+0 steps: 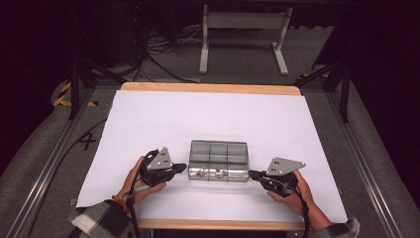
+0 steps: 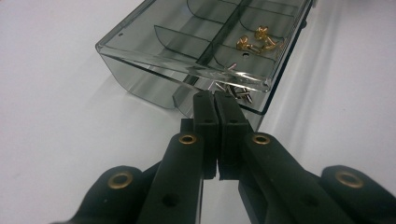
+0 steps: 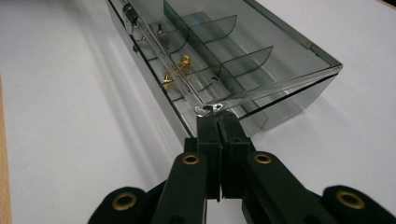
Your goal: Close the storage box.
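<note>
The left gripper [image 1: 182, 167] is sitting closed, empty, at the box's [image 1: 218, 159] nine o'clock. The right gripper [image 1: 252, 174] is resting closed, empty, at three o'clock.

We take this for a lab recording bay: white sheet [image 1: 148, 124] over a wooden table [image 1: 210, 89], metal frame rails [image 1: 49, 158] at 9 o'clock, hazard tape [image 1: 63, 94] at 10, loose cables [image 1: 153, 54] at 12.

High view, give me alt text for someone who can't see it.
A clear compartment box sits on a white sheet covering a table. A person's hands point two shut tools at its near corners, the left tool and the right tool.
</note>
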Tool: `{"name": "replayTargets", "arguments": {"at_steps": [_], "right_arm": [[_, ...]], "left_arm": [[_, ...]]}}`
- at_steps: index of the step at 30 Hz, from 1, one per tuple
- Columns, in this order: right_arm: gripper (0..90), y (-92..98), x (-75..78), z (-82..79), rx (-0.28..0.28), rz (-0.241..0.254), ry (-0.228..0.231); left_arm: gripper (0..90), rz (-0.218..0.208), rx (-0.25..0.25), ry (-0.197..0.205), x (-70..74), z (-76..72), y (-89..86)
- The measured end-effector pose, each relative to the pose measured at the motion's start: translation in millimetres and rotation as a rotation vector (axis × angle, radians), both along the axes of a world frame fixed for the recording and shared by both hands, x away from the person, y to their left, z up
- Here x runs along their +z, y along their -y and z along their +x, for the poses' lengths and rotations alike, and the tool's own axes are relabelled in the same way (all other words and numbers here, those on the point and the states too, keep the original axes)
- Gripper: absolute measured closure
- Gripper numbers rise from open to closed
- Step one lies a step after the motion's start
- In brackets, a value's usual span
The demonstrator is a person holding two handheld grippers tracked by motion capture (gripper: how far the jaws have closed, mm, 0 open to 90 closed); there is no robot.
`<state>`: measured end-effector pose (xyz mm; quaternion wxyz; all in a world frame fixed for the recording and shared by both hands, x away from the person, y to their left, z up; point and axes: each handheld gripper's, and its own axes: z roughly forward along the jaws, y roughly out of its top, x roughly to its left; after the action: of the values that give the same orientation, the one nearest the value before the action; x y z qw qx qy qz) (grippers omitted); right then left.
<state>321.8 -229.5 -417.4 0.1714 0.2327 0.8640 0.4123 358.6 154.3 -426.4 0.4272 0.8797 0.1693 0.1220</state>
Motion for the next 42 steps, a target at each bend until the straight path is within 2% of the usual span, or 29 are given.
{"name": "replayTargets", "arguments": {"at_steps": [8,25,36,40,42], "right_arm": [[89.7,2.3,-4.0,-2.7,0.002,-0.018,-0.011],[88.9,3.7,-5.3,-2.4,0.004,-0.012,-0.022],[87.2,4.6,-6.9,-1.6,-0.005,-0.03,-0.023],[86.5,3.0,-10.9,-0.9,-0.007,-0.059,-0.031],[86.6,2.6,-12.5,-0.4,-0.01,-0.057,-0.034]], "left_arm": [[88.9,0.014,-0.009,-0.004,-4.0,-2.8,1.8],[88.3,0.037,-0.023,-0.016,-10.0,-3.0,4.5],[87.7,0.062,-0.027,-0.018,-14.2,-2.5,5.8],[87.7,0.067,-0.025,-0.015,-15.4,-2.4,6.8],[87.6,0.066,-0.024,-0.021,-16.3,-2.3,7.1]]}}
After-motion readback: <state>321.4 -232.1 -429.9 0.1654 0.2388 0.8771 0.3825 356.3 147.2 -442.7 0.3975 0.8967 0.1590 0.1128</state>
